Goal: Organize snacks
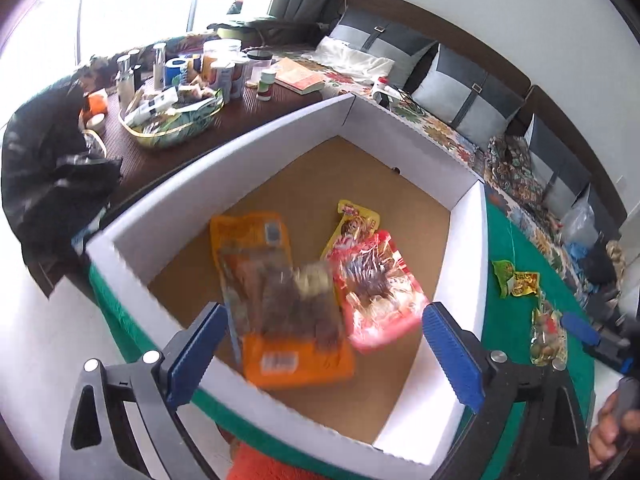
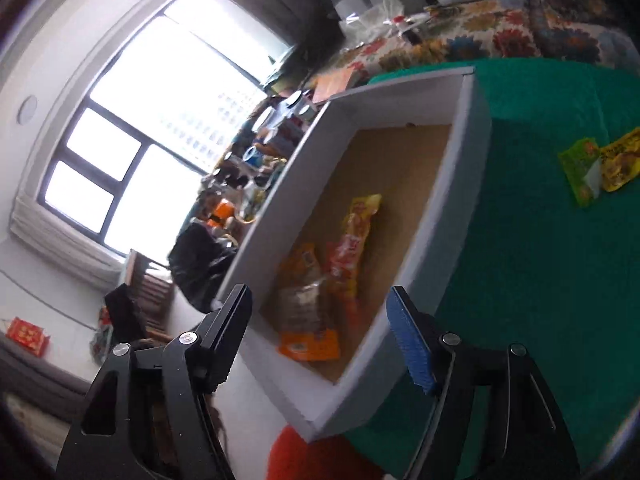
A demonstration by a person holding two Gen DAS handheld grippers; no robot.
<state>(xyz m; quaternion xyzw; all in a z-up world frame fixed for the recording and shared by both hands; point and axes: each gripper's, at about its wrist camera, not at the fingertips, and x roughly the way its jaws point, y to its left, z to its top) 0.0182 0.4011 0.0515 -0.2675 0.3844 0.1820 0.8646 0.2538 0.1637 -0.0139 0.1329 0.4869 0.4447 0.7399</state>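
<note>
Both hand-held grippers stand wide with nothing between their pads. The left hand-held gripper (image 1: 320,344) hangs over the near corner of the white box (image 1: 224,160); just ahead of and below its fingers lie the orange snack bag (image 1: 280,300), the red packet (image 1: 376,296) partly over a yellow packet (image 1: 354,220), all on the brown box floor. The right hand-held gripper (image 2: 320,340) points at the same box (image 2: 400,272) from its near end.

Two snacks are not yet in the box. They lie on the green cloth (image 1: 504,320) of the worktop, off to the left gripper's right: a green-and-yellow packet (image 1: 514,278) and, nearer, a clear bag of small sweets (image 1: 548,336). For the right gripper, the green-and-yellow packet (image 2: 600,168) sits ahead and to its right.

These look light, soft and crinkly, likely slippery film. The flat packet is probably best pinched by a sealed edge or corner, since it lies flush on the cloth. The clear bag seems lumpy and loose; a grip on its gathered top should hold without crushing the contents.
</note>
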